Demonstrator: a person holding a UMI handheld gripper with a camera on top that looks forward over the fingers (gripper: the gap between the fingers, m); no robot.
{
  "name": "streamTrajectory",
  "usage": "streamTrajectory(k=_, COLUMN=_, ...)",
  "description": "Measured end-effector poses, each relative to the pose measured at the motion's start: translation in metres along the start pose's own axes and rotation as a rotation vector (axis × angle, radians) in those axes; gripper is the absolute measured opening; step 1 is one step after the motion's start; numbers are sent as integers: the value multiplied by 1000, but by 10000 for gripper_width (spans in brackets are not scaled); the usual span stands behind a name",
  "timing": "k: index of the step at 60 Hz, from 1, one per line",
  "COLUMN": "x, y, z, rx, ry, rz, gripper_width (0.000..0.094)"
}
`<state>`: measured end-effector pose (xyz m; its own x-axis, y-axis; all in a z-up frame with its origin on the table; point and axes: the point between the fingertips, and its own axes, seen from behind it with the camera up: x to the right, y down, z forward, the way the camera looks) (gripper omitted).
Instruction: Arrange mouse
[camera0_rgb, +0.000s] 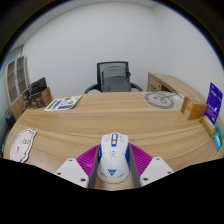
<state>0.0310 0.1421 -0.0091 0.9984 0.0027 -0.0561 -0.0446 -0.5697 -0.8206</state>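
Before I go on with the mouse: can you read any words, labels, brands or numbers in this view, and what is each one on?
Nothing reads clearly enough to quote.
Mouse, between the gripper fingers: blue markings, no legible text.
Blue box: white print, too small.
Flat item with green print: blurred.
Round mat: a pattern, not readable as text.
Pink pad: drawing, no legible words.

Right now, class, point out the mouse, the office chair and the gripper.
mouse (114, 158), gripper view, on its white back between the fingers.
office chair (119, 76), gripper view, on its backrest beyond the table.
gripper (114, 172), gripper view, midway between its fingertips.
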Motion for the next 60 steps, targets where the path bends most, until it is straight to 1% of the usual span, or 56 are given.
streamTrajectory(k=6, x=1, y=1, z=1, rx=-11, ry=11, rz=1, gripper_width=469)
streamTrajectory(k=13, x=0, y=2, z=0, rx=-45, ry=22, rz=13, gripper_width=390)
streamTrajectory(k=17, x=-15, y=0, z=-4, rx=-71, ry=10, rz=36, gripper_width=382)
streamTrajectory(k=23, x=-75, y=-19, z=-16, rx=-33, ry=-27, rz=-4, gripper_width=382)
streamTrajectory(k=31, x=-207, y=-24, z=-24, rx=-33, ry=-111, rz=13, gripper_width=382)
streamTrajectory(k=36, x=-277, y=-15, z=-23, rx=-48, ry=-124, rz=-13, gripper_width=381)
streamTrajectory(k=40, x=-318, y=-4, z=-18, rx=-72, ry=-108, rz=-5, gripper_width=382)
streamTrajectory(k=47, x=-358, y=14, z=-11, rx=-113, ry=-60, rz=12, gripper_width=382)
streamTrajectory(k=51, x=-372, y=26, z=-7, rx=-134, ry=-53, rz=22, gripper_width=384)
streamTrajectory(k=56, x=-371, y=28, z=-6, rx=-107, ry=-22, rz=15, gripper_width=387)
streamTrajectory(k=58, x=-371, y=29, z=-5, rx=-110, ry=-16, rz=6, gripper_width=405)
streamTrajectory(k=60, x=-371, y=27, z=-5, rx=-114, ry=-14, rz=-2, gripper_width=447)
